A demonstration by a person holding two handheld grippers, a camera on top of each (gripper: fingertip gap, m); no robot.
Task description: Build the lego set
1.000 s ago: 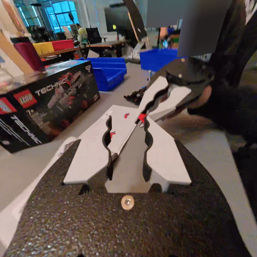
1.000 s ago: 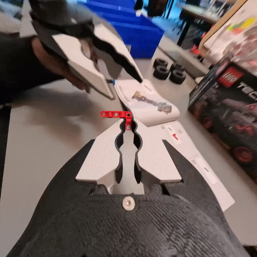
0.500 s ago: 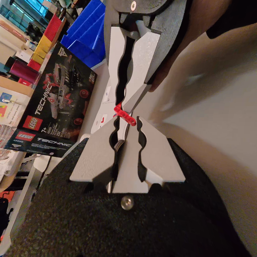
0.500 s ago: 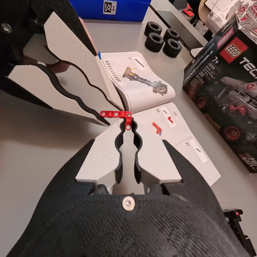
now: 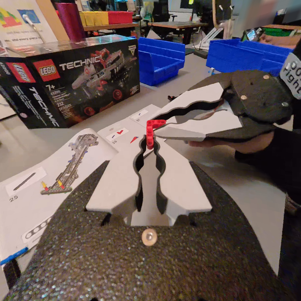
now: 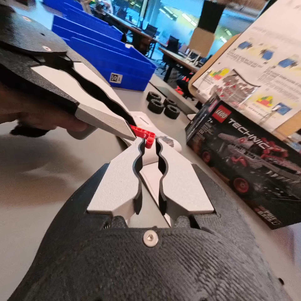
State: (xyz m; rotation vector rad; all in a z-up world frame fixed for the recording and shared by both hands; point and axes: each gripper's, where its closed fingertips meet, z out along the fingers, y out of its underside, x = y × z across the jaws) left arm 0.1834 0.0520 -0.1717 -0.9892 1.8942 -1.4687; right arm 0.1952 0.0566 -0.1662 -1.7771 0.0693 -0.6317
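a small red l-shaped lego beam hangs in the air above the table, caught between two hand-held grippers that meet tip to tip. in the left wrist view the left gripper has its white fingers clenched on the beam's longer leg, which runs straight ahead along the fingers. the shorter leg turns off toward the right gripper, which comes in from the right side. in the right wrist view the right gripper has its fingers slightly parted around that shorter leg; i cannot tell whether they are pinching it or have let go. the beam is equally close to both tools, so this looks like a hand-over from one gripper to the other.

below lies a plain grey table. an open instruction booklet rests on it just under the grippers. a black lego box stands to the left, with blue bins behind it. four black tyres sit farther back. beyond is an open office with desks and large windows.
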